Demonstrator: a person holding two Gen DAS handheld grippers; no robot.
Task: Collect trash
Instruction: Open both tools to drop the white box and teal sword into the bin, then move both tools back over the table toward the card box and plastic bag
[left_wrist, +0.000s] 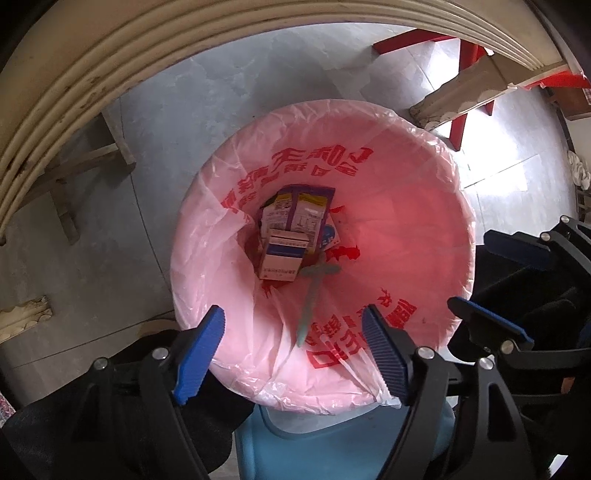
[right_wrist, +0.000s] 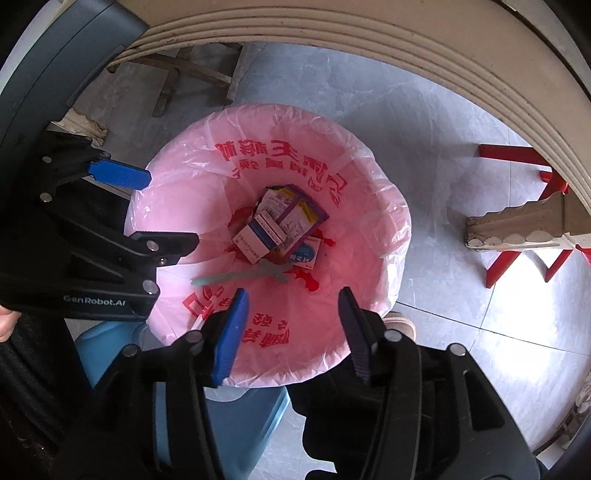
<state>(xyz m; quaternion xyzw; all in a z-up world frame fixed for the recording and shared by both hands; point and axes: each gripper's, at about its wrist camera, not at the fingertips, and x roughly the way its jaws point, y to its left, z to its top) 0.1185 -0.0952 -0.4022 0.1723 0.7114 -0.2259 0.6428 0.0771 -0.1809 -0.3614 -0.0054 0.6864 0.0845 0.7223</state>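
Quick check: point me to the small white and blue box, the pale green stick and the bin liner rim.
small white and blue box (left_wrist: 283, 258): left wrist view, its top face.
pale green stick (left_wrist: 309, 303): left wrist view, mid-shaft.
bin liner (right_wrist: 404, 221): right wrist view, right rim.

Pale grey tiled floor (right_wrist: 424, 155) spreads everywhere, with bright light pooling on it beside the red stool (right_wrist: 517, 221). A cream, ribbed table edge (right_wrist: 443, 59) arcs above the stool — its carved, chipped leg (right_wrist: 517, 225) stands just in front of the red frame.
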